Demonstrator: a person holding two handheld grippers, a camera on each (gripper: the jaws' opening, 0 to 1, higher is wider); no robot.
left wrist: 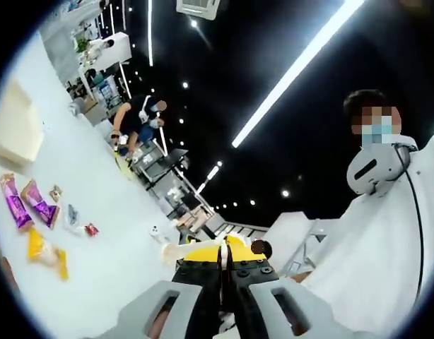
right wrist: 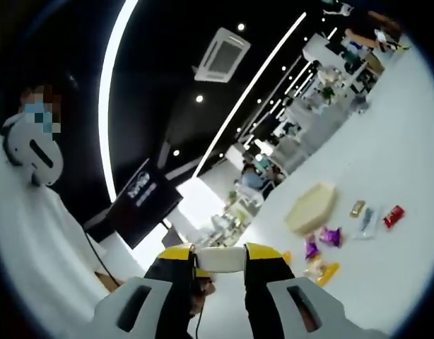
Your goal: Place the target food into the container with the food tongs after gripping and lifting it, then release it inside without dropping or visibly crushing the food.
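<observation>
In the left gripper view my left gripper (left wrist: 223,248) has its yellow-tipped jaws almost together on a thin white piece (left wrist: 185,250) that sticks out to the left; I cannot tell what the piece is. In the right gripper view my right gripper (right wrist: 220,256) is shut on a white bar (right wrist: 220,260) that spans the gap between its jaws, perhaps the tongs. A beige container (right wrist: 311,208) lies on the white table (right wrist: 386,141), far from the jaws, with snack packets (right wrist: 323,244) beside it. The same container (left wrist: 15,127) and purple packets (left wrist: 27,203) appear at the left.
Both views tilt up toward a dark ceiling with light strips. A person in white (left wrist: 386,233) stands close on the right, seen also at the left (right wrist: 33,212). Yellow (left wrist: 46,254) and red (left wrist: 91,229) packets lie on the table. Another person (left wrist: 136,120) works at far benches.
</observation>
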